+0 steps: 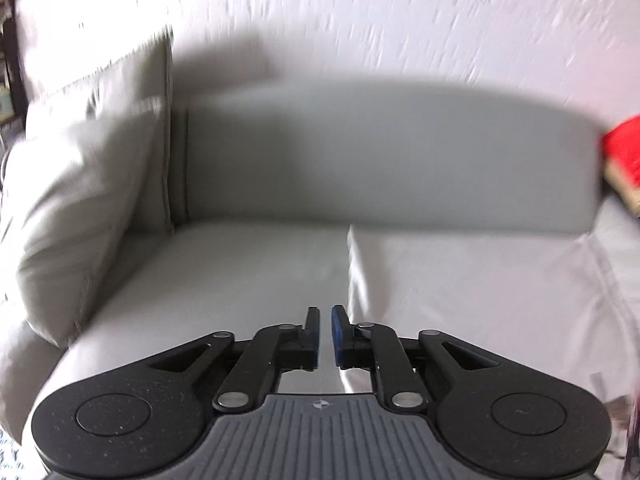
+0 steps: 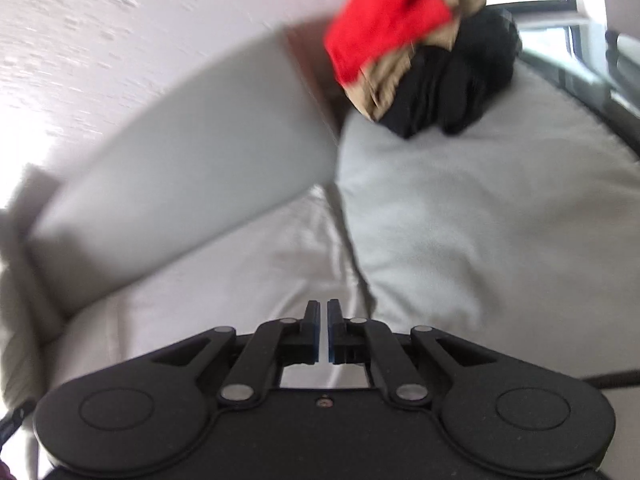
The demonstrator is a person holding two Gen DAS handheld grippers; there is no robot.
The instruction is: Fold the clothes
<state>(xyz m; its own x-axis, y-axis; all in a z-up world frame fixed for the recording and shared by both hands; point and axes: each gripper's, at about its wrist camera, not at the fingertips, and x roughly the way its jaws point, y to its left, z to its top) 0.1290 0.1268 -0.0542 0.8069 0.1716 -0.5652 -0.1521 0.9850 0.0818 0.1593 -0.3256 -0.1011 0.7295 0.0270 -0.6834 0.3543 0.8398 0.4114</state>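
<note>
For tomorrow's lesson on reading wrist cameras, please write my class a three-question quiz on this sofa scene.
1. True or false: the right tongs grip a garment.
2. Which crumpled garment tops the clothes pile: A red, B tan, C black?
3. Fill in: the pile rests on a pale grey fabric ____.

Key: 1 false, nothing between them; 2 A; 3 sofa.

Right gripper (image 2: 323, 330): black, jaws nearly together, nothing between them. Below: pale grey sofa seat (image 2: 208, 312); grey cushion (image 2: 480, 232) to the right. On the cushion's far end: piled clothes (image 2: 420, 44), red, tan, black. Picture blurred.
</note>
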